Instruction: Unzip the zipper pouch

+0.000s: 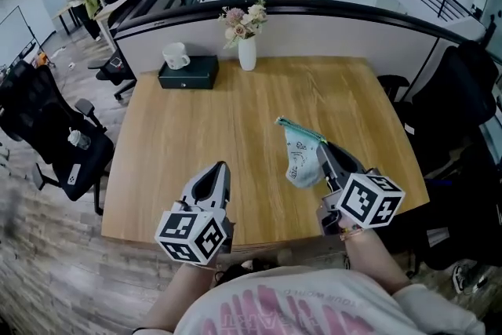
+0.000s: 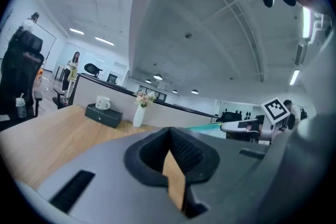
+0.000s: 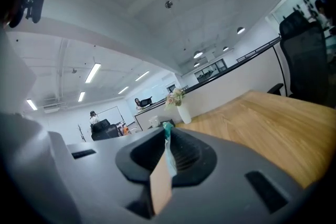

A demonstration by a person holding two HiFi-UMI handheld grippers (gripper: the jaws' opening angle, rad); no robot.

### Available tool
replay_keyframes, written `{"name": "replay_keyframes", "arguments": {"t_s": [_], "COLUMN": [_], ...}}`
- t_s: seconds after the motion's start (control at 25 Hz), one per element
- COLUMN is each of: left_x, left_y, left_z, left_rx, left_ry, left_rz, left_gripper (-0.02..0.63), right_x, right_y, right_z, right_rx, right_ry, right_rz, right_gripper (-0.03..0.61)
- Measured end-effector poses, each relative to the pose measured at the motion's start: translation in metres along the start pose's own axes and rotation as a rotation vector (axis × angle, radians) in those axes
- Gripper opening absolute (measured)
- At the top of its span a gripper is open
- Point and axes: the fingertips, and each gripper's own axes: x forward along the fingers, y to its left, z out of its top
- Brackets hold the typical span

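Observation:
A pale zipper pouch [image 1: 300, 157] with a teal zipper band along its top hangs over the wooden table [image 1: 188, 145], right of centre. My right gripper [image 1: 321, 149] is shut on the pouch's near top end. In the right gripper view a teal sliver of the pouch [image 3: 169, 153] shows pinched between the closed jaws of that gripper [image 3: 167, 136]. My left gripper [image 1: 222, 166] hovers by the table's near edge, well left of the pouch, shut and empty. In the left gripper view its jaws [image 2: 169, 131] meet with nothing between them, and the pouch's teal edge [image 2: 202, 127] shows to the right.
At the table's far edge stand a black box [image 1: 188, 74] with a white mug [image 1: 176, 55] on it and a white vase of flowers [image 1: 247, 51]. A grey partition runs behind them. Black office chairs stand at the left [image 1: 55, 137] and the right [image 1: 463, 114].

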Motion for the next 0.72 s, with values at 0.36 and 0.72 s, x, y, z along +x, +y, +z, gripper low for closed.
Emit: {"name": "replay_keyframes", "arguments": {"t_s": [0.36, 0.72], "left_x": [-0.017, -0.038], "left_y": [-0.044, -0.075], "left_z": [-0.026, -0.040], "left_rx": [-0.010, -0.025], "left_ry": [0.011, 0.007], "left_rz": [0.057, 0.069], "left_gripper": [0.002, 0.002], "right_x": [-0.045, -0.078], "right_y": [-0.036, -0.045], "right_z": [-0.009, -0.017], "right_rx": [0.014, -0.013], "right_ry": [0.004, 0.028], "right_rz": [0.003, 0.010], "right_gripper": [0.031, 0.031]}}
